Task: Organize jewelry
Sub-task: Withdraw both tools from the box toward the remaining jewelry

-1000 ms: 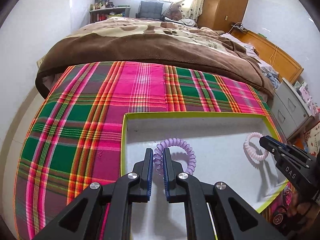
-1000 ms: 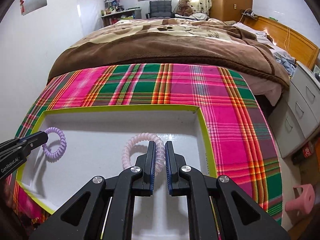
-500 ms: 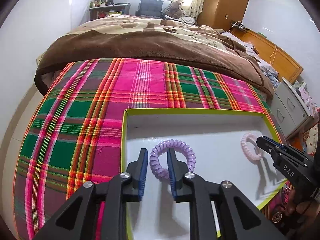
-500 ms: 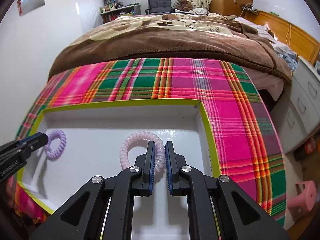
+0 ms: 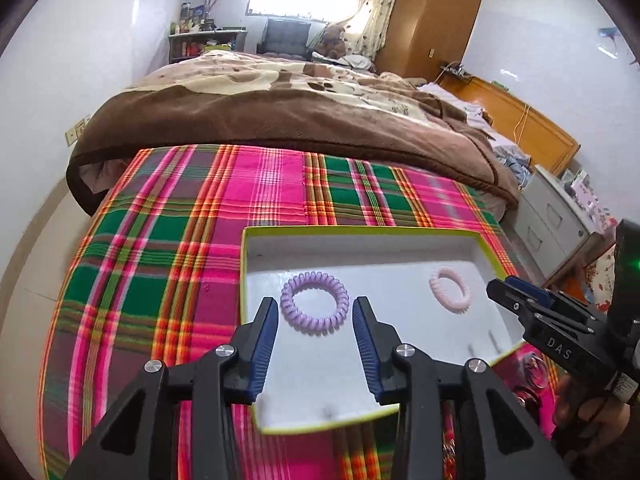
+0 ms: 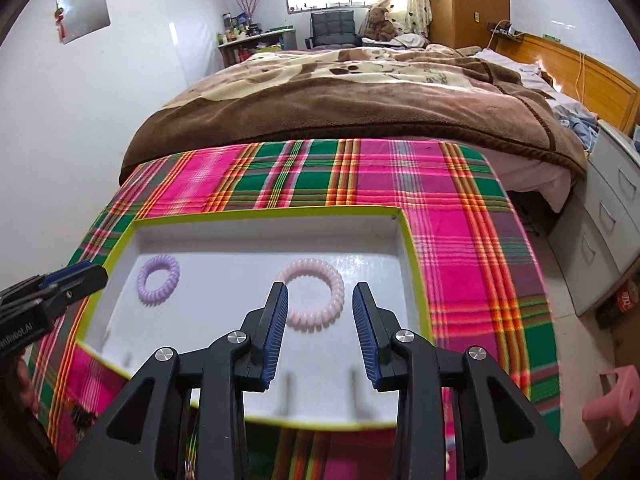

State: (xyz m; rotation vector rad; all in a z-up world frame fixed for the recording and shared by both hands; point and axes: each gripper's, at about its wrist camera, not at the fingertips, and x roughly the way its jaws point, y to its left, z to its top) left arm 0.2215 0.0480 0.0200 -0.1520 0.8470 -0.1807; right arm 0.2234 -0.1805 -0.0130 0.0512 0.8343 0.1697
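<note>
Jewelry here means two coil bands, both lying flat on the white floor of the green-rimmed tray that sits on the plaid cloth. Left wrist view: my left gripper is spread wide and holds nothing; the purple coil band lies just beyond the gap between my fingers, near the tray's left wall, touching neither pad. The pink coil band lies toward the tray's right wall, well apart from the purple one, and my right gripper comes in over the tray's right rim close beside it. A few small items show past the tray's near right corner, too blurred to name. Right wrist view: my right gripper is likewise wide open and empty, and the pink coil band sits just ahead of its fingertips, right of tray centre. The purple coil band rests near the left wall, with my left gripper over that rim. Judgement: each band has its own side of the tray so they stay sorted and untangled, and both placements look done. The jaws stand wide so I can back off without snagging a coil. Next likely step is fetching further pieces.
</note>
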